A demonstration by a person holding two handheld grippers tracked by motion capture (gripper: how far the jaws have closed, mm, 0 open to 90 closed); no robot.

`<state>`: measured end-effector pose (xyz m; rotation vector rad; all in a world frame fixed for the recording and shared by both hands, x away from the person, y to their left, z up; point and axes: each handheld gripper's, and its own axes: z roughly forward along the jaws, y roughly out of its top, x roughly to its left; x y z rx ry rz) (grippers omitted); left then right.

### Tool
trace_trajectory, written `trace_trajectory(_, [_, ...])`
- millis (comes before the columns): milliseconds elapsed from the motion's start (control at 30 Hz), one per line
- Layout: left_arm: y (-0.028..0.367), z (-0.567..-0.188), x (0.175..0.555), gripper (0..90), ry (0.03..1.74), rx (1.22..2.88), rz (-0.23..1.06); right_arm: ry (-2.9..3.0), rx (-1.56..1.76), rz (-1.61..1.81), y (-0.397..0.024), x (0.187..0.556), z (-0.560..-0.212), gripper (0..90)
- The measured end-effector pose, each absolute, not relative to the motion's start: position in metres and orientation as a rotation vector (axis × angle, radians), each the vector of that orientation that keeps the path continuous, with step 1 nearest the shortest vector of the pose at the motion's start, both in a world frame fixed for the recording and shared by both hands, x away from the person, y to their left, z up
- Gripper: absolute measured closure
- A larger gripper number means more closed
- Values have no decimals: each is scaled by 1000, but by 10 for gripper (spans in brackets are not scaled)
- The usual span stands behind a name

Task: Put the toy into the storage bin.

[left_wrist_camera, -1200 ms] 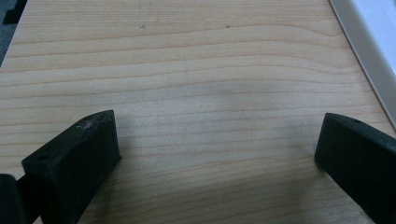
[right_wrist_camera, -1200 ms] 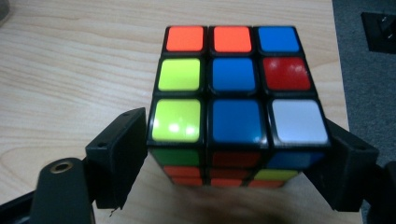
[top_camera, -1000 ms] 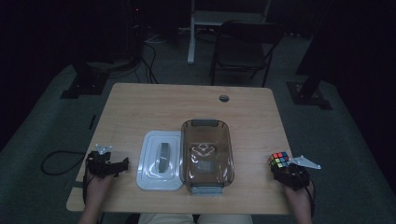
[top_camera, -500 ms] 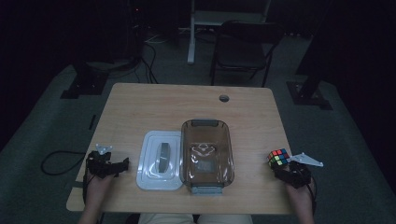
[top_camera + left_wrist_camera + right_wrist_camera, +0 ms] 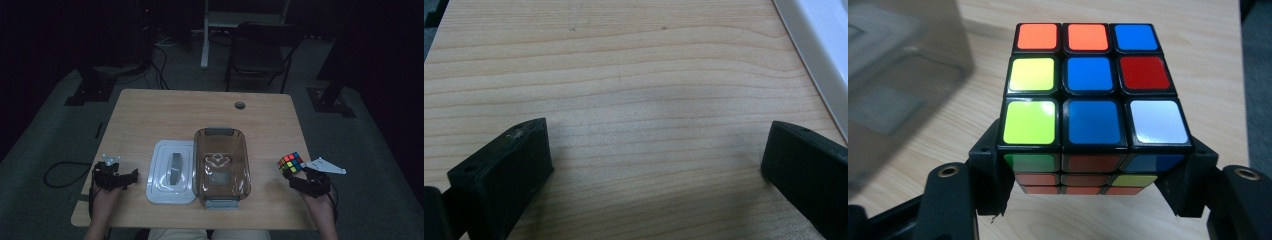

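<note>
Puzzle cube's (image 5: 1091, 90) lower sides behind the right tongs (image 5: 1093, 185); white lid (image 5: 819, 55) cropped at frame's corner.

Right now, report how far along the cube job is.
Done: the white lid lies off, beside the brown container, which stands open. The right gripper is shut on the puzzle cube, at the table's right edge. Left: the cube is not yet in the container, and the lid not yet on, if that is the aim. The left gripper rests open over bare wood.

Lid (image 5: 171, 171) left of container (image 5: 222, 167), cube (image 5: 291, 163) right.
</note>
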<state>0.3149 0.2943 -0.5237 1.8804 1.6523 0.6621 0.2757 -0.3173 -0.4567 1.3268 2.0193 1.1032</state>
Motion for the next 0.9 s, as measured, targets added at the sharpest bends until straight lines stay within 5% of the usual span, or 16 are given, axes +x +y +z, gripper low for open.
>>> trace_trajectory(900, [294, -524, 315, 6, 1652, 1882, 662, 2220, 947, 1328, -244, 288, -381, 339])
